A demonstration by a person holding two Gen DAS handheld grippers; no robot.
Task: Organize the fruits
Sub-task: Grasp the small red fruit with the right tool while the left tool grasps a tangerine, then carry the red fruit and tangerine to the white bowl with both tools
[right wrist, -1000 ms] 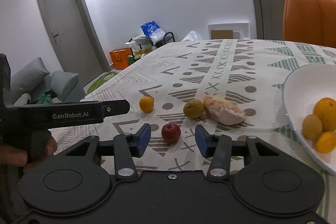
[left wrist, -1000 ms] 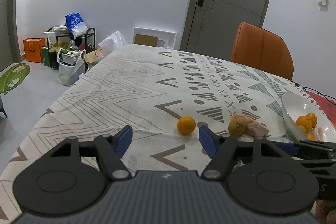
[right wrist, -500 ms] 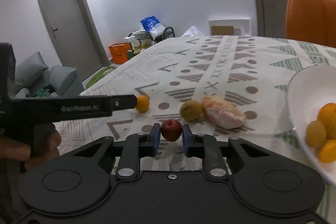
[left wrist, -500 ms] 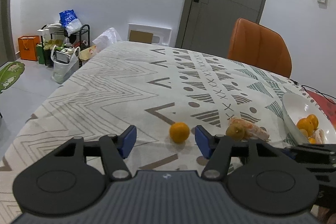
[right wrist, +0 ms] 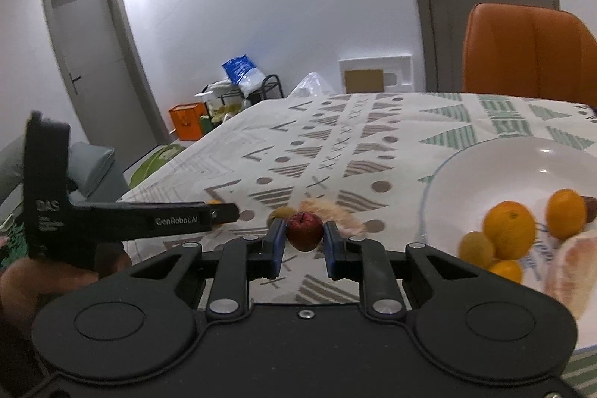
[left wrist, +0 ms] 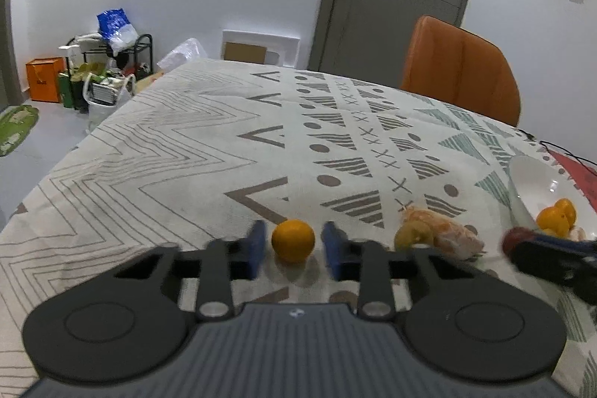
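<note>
My left gripper [left wrist: 293,250] has its blue fingers on either side of a small orange [left wrist: 293,240] on the patterned tablecloth, with narrow gaps still showing. My right gripper [right wrist: 304,243] is shut on a red apple [right wrist: 304,231] and holds it above the cloth, left of the white bowl [right wrist: 485,159]. The bowl holds several oranges [right wrist: 509,229], a green fruit [right wrist: 477,248] and a peeled pomelo piece [right wrist: 569,267]. A green fruit [left wrist: 410,236] and a peeled pomelo piece [left wrist: 453,237] lie on the cloth between the orange and the bowl [left wrist: 530,174].
An orange chair [left wrist: 459,69] stands at the table's far right side. The table's left edge drops to the floor, where bags and a rack [left wrist: 108,62] stand by the wall. The left gripper's body [right wrist: 123,221] shows at the left of the right wrist view.
My right gripper closed on the red apple, lifted it and carried it toward the bowl. My left gripper moved up to the small orange and narrowed its fingers around it.
</note>
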